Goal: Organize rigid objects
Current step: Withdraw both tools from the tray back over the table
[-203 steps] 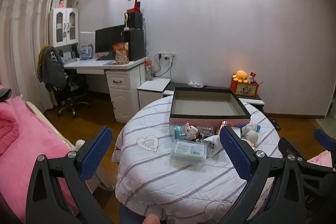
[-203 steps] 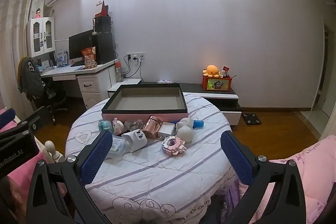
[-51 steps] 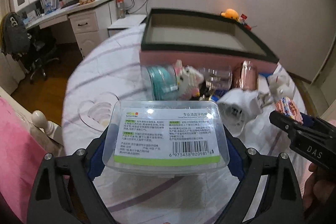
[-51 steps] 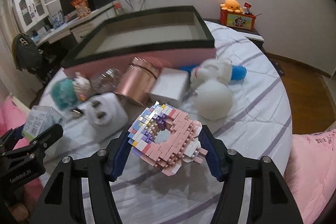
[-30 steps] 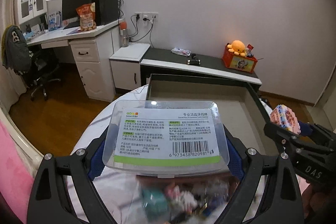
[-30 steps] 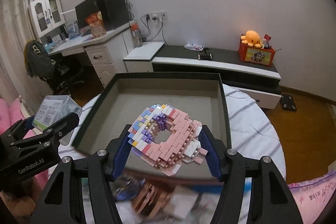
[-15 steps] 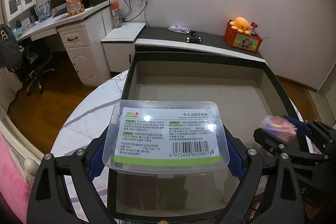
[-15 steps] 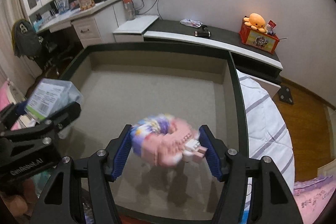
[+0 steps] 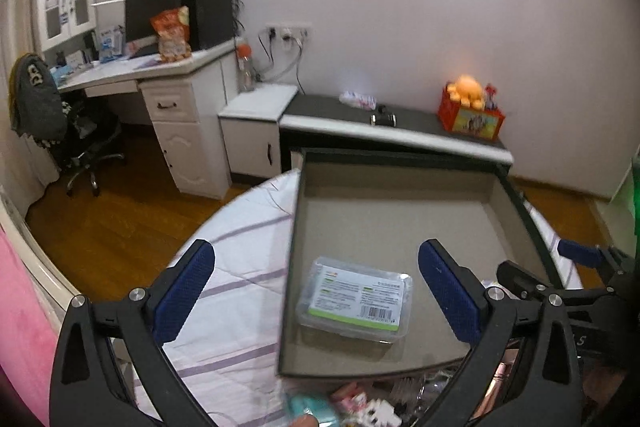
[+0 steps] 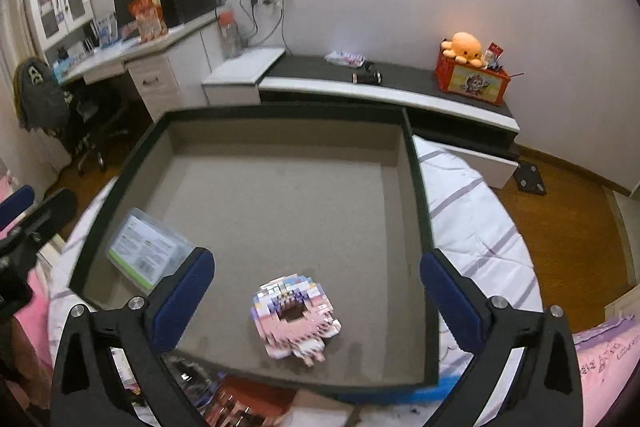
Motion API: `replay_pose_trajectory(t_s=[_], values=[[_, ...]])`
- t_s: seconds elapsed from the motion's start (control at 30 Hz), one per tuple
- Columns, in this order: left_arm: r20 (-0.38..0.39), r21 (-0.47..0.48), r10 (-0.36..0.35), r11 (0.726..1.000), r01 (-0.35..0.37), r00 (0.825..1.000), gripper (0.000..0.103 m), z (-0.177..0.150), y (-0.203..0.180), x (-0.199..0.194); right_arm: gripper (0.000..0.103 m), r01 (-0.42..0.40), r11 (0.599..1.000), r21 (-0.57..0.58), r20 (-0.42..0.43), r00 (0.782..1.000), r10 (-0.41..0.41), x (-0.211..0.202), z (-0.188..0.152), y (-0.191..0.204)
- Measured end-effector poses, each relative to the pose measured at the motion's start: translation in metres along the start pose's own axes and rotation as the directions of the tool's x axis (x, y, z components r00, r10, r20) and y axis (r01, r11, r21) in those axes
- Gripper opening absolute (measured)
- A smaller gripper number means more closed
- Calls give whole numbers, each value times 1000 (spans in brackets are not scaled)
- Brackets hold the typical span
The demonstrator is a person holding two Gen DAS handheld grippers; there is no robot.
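A big shallow box with a dark rim (image 9: pixel 291 247) and a beige floor sits on the round table. The clear plastic box with a green-edged label (image 9: pixel 356 301) lies on that floor near the left wall. My left gripper (image 9: pixel 316 285) hovers above it, jaws opening, pads off it. The pink and purple brick toy (image 10: pixel 296 315) lies on the floor near the front rim (image 10: pixel 416 207). My right gripper (image 10: pixel 316 291) hangs over it, jaws opening, nothing pressed between them. The clear plastic box (image 10: pixel 148 255) also shows in the right wrist view.
Several loose small items (image 9: pixel 360 403) lie on the striped tablecloth (image 9: pixel 240 267) in front of the box, among them a copper-coloured can (image 10: pixel 232 403). Beyond the table stand a white desk (image 9: pixel 176 95), an office chair (image 9: pixel 80 143) and a low cabinet (image 10: pixel 400 83) with an orange plush.
Both grippers opened wide. The clear plastic box left the left pads and the brick toy left the right pads; both now lie on the big box's floor.
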State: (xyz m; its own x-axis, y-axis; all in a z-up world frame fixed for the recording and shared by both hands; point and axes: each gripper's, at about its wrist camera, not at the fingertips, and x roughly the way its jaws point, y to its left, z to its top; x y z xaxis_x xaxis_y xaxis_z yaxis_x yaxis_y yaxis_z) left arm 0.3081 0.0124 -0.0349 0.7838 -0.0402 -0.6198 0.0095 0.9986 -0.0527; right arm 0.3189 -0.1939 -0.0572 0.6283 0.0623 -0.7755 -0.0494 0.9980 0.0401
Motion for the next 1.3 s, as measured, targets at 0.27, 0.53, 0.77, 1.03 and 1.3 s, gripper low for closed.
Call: replay_pose_trajectory(t_s=[0.27, 0.53, 0.77, 1.03, 1.3], values=[[150, 0, 16, 1000, -16, 989, 103, -19, 25, -71, 103, 9, 999, 47, 96, 995, -13, -68, -26, 2], [155, -14, -13, 1000, 16, 988, 103, -52, 34, -121, 103, 40, 994, 100, 199, 978, -59, -146, -79, -4], [151, -47, 8, 999, -1, 989, 103, -87, 29, -155, 103, 50, 998, 36, 227, 972, -57, -177, -125, 3], [112, -10, 48, 999, -48, 993, 103, -119, 14, -166, 103, 1, 999, 47, 198, 980, -10, -175, -149, -15], [85, -3, 45, 999, -45, 995, 103, -126, 10, -159, 103, -11, 999, 53, 196, 981, 1, -171, -149, -14]])
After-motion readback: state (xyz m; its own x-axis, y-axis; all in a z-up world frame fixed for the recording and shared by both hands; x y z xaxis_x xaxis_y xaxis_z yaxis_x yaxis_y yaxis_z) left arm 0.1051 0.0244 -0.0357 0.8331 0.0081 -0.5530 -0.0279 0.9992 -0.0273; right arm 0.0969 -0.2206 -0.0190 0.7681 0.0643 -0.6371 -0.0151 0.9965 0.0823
